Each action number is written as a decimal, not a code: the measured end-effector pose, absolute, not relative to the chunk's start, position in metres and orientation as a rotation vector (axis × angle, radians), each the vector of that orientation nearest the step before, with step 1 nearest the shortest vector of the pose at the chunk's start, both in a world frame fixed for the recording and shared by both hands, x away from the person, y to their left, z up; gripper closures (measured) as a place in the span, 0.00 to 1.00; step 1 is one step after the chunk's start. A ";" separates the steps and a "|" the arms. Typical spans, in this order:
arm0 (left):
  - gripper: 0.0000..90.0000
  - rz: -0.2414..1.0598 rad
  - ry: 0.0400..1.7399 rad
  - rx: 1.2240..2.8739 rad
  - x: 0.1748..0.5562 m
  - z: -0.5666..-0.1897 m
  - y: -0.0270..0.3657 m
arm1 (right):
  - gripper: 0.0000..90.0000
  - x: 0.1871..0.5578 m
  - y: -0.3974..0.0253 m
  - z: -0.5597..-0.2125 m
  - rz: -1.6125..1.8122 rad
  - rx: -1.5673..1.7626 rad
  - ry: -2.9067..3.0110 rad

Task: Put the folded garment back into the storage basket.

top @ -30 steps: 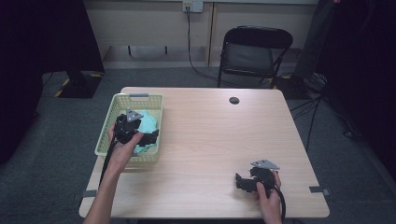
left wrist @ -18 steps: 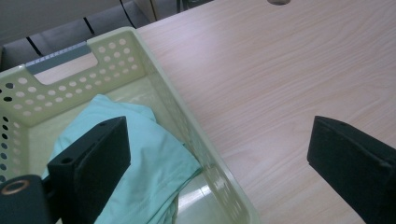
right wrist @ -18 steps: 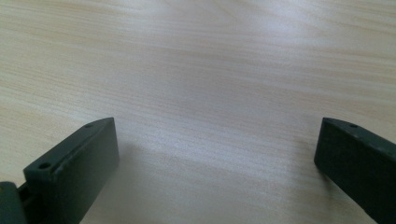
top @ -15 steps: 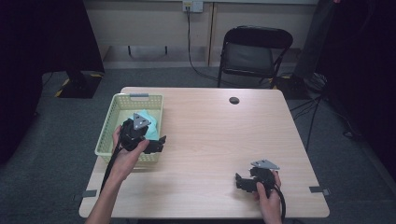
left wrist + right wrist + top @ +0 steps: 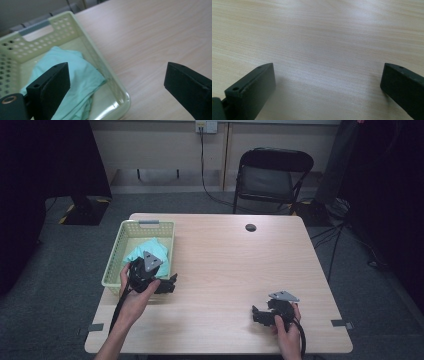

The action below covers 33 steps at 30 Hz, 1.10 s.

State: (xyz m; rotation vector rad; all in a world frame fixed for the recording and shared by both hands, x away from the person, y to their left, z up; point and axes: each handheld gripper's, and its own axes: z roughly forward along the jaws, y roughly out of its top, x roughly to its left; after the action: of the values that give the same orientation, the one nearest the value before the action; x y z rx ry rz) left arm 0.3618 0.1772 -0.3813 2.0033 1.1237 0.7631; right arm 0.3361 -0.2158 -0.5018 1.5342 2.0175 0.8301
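Observation:
A pale yellow-green perforated basket (image 5: pixel 131 230) (image 5: pixel 105 72) stands at the table's left side with a crumpled mint-green cloth (image 5: pixel 150 249) (image 5: pixel 75 75) inside it. My left gripper (image 5: pixel 171 284) (image 5: pixel 117 87) hovers over the basket's near right corner, jaws wide apart and empty; one jaw hangs above the cloth, the other above bare wood. Near the table's front right edge, my right gripper (image 5: pixel 255 314) (image 5: pixel 328 86) rests low on the wood, open, with nothing between its jaws.
The light wooden table (image 5: pixel 225 265) has a round black cable hole (image 5: pixel 250 227) near its far edge. A black folding chair (image 5: pixel 272 175) stands behind the table. Dark curtains flank both sides, and cables run across the grey floor at the right.
My left gripper has drawn back out of the basket toward the near right corner, empty; the cloth stays inside. The right gripper has not moved.

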 end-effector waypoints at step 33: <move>0.05 0.543 1.035 2.201 0.308 -0.450 0.165 | 0.00 0.336 -0.216 -0.502 0.830 1.534 2.018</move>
State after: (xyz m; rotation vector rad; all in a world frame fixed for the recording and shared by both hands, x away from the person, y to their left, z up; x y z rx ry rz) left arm 0.3084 0.1650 -0.4495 2.2015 1.0345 0.5425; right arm 0.3362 -0.2155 -0.5018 1.5339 2.0183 0.8301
